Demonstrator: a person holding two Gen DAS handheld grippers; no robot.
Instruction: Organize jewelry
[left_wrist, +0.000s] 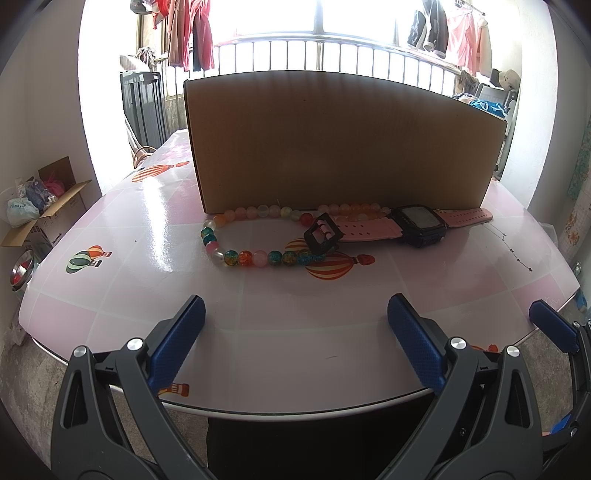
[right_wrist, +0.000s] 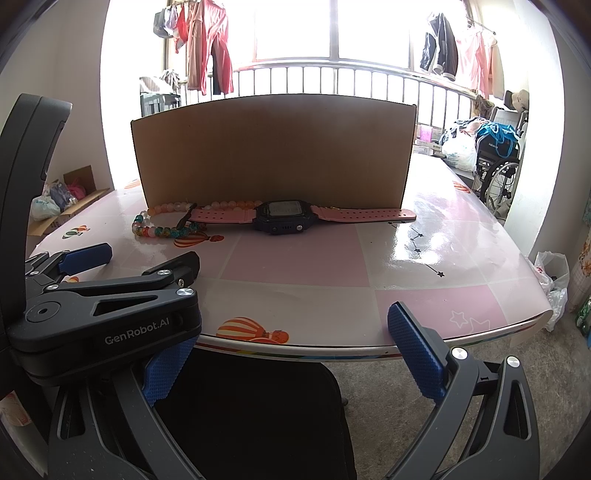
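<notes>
Two grippers, left and right, spread wide and empty above glossy pink table; bead necklace and pink watch (strap flat) against far cardboard box; laundry by bright window.

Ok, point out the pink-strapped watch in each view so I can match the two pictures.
Left wrist view: watch lies right of centre, at the foot of the cardboard box, its buckle overlapping the bead necklace.
Right wrist view: watch at centre, same spot.
Shared landmark: the cardboard box.
</notes>
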